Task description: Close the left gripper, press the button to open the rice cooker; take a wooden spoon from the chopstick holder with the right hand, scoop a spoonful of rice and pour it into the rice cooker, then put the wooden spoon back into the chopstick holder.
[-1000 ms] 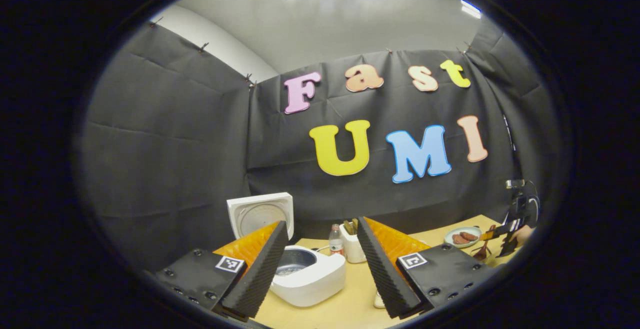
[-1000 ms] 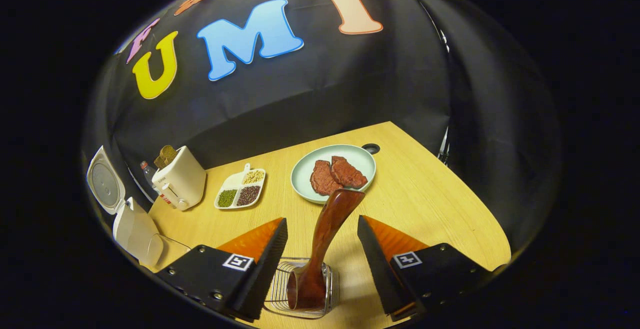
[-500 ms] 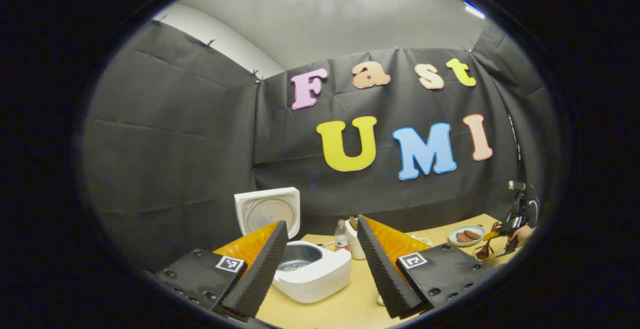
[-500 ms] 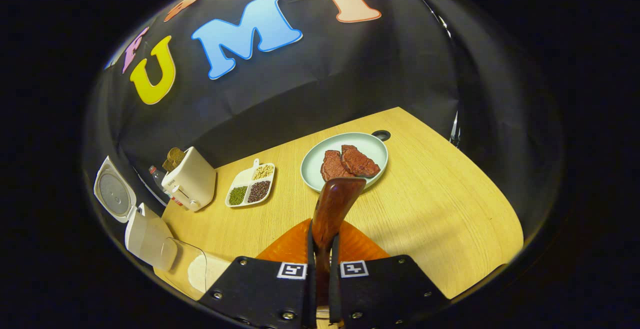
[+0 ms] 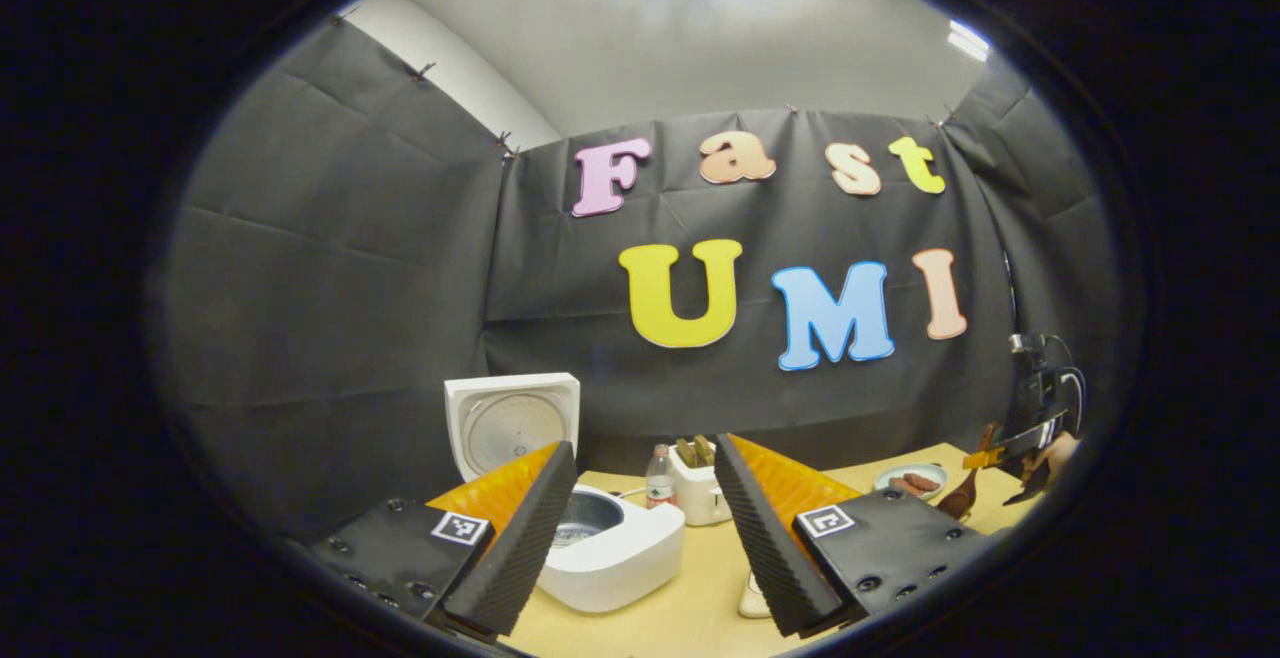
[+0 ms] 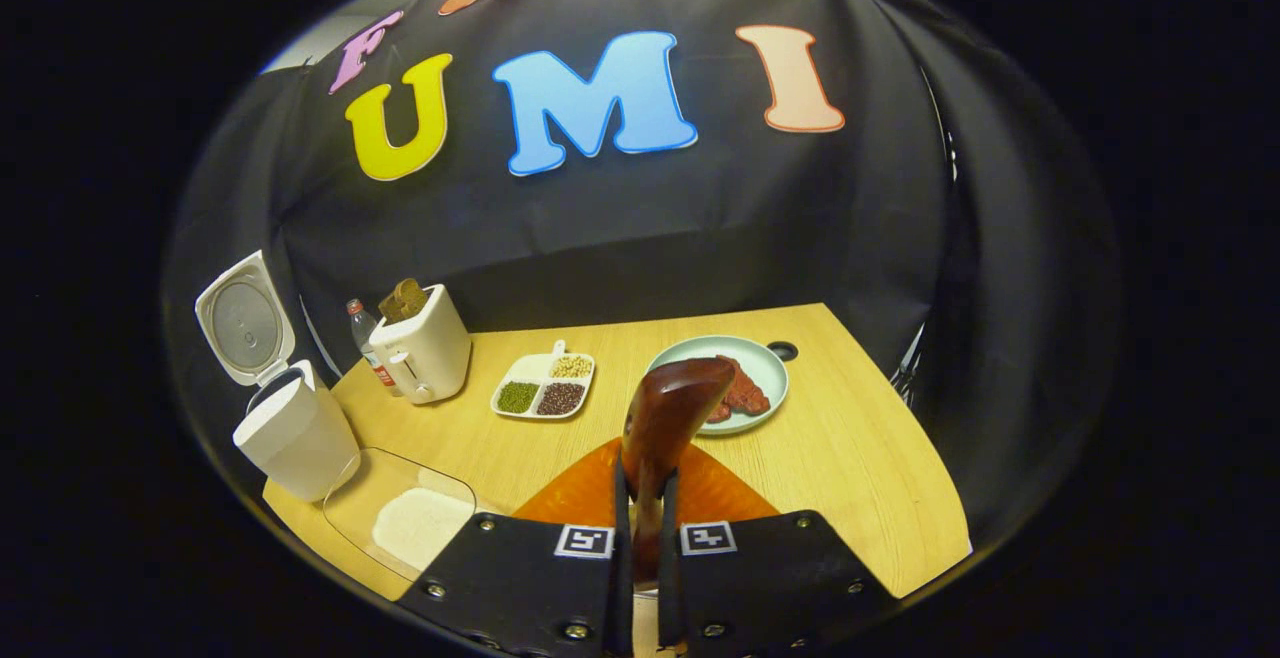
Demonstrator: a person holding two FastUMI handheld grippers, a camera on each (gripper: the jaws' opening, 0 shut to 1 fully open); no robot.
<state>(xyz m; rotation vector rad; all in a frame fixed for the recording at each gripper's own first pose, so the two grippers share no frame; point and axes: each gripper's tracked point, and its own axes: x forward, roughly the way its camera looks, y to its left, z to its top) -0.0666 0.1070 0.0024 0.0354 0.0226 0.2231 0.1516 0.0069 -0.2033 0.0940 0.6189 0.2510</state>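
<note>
The white rice cooker (image 5: 620, 550) stands open with its lid (image 5: 512, 426) raised, just beyond my left gripper (image 5: 643, 448), which is open and holds nothing. My right gripper (image 6: 640, 498) is shut on a dark red-brown wooden spoon (image 6: 668, 408), whose rounded end sticks up past the fingers. In the left gripper view that spoon (image 5: 963, 498) hangs under the far right gripper (image 5: 1030, 438). A clear container of white rice (image 6: 412, 516) lies near the cooker (image 6: 292, 430). The chopstick holder is hidden beneath my right gripper.
On the wooden table (image 6: 860, 458) are a cream toaster (image 6: 425, 348) with bread, a small bottle (image 6: 362, 333), a divided dish of beans (image 6: 545, 388) and a pale plate (image 6: 765, 363) with red meat. The table's right edge lies close by.
My right gripper shut on the spoon standing in the wire holder and lifted it up, out of the holder. The left gripper stayed open and shifted only slightly.
</note>
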